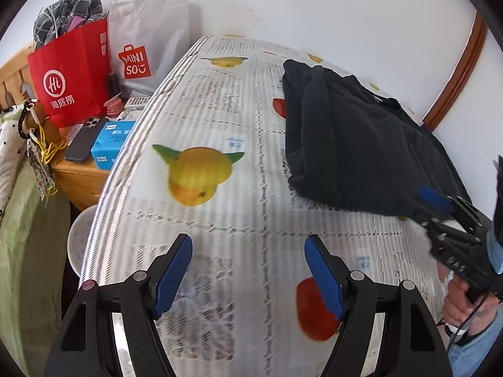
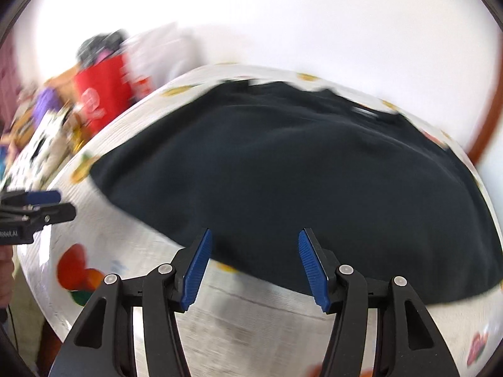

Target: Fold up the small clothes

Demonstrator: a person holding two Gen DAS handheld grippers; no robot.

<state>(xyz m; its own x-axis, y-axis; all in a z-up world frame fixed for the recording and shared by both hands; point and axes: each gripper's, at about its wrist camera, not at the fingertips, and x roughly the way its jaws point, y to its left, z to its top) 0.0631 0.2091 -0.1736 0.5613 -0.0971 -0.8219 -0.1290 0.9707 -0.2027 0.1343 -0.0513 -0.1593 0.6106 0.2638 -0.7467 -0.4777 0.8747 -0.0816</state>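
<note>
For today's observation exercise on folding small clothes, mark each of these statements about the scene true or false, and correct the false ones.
1. The dark navy fabric garment lies on the fruit-printed white tablecloth. True.
2. The left gripper is shut on the garment. False: it is open, over bare tablecloth.
3. The right gripper is open at the garment's near edge. True.
4. The red paper bag sits on the tablecloth. False: it stands beside the table, on a wooden cabinet.
5. A dark smartphone lies next to a blue box. True.
</note>
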